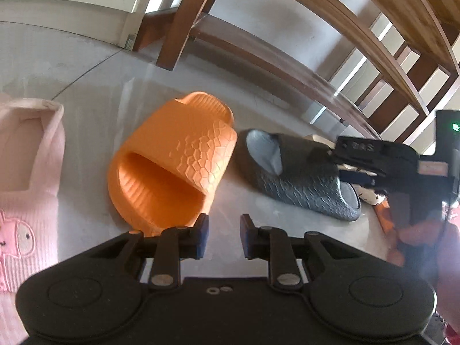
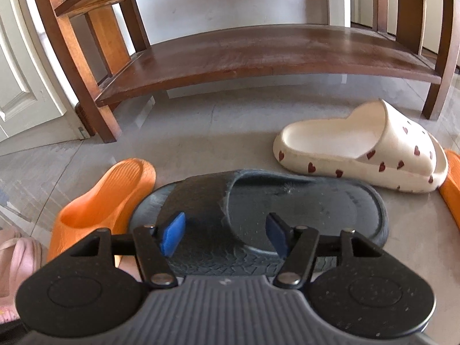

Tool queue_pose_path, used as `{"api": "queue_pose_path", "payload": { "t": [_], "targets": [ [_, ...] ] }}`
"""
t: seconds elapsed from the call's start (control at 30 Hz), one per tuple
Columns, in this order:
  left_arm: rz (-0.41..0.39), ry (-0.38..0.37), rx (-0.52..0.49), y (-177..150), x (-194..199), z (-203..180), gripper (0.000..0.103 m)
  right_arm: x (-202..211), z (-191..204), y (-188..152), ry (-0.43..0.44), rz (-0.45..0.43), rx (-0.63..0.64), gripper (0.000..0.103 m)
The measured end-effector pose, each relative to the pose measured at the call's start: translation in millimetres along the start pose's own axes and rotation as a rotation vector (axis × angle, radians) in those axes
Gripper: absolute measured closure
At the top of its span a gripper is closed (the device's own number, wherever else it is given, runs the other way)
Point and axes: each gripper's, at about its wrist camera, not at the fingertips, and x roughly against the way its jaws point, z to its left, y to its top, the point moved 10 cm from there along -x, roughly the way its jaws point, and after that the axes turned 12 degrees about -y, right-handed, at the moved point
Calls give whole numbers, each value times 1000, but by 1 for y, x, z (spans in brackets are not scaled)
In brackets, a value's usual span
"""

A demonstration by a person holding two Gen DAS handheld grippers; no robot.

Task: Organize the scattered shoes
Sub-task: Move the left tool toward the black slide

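Note:
A dark grey slipper point(image 2: 302, 210) lies on the floor, its strap toward the left of the right wrist view. My right gripper point(image 2: 224, 234) is open above it, one blue pad over the strap and the other over the footbed, neither pressing on it. An orange slipper point(image 1: 172, 164) lies just left of the grey one point(image 1: 293, 178). My left gripper point(image 1: 224, 235) hovers near the orange slipper's heel end, jaws a narrow gap apart with nothing between them. In the left wrist view the right gripper point(image 1: 340, 162) reaches in from the right over the grey slipper.
A white slipper with red hearts point(image 2: 359, 146) lies behind the grey one, with a second orange slipper point(image 2: 451, 184) at the right edge. A pink fuzzy slipper point(image 1: 28, 172) lies at the far left. A wooden shoe rack point(image 2: 258, 54) stands behind, beside a white door point(image 2: 17, 92).

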Motion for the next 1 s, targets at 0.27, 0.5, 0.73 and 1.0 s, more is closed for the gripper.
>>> {"api": "queue_pose_path", "payload": {
  "t": [0.27, 0.5, 0.73, 1.0],
  "targets": [
    [-81, 3, -255, 57, 11, -8, 67, 2, -9, 5, -17, -7, -38, 36],
    [146, -18, -679, 86, -36, -35, 39, 30, -14, -14, 39, 3, -80, 36],
    [329, 48, -657, 65, -60, -31, 46, 53, -19, -19, 41, -11, -72, 36],
    [400, 44, -447, 23, -43, -38, 44, 57, -49, -34, -35, -7, -102, 36]
  ]
}}
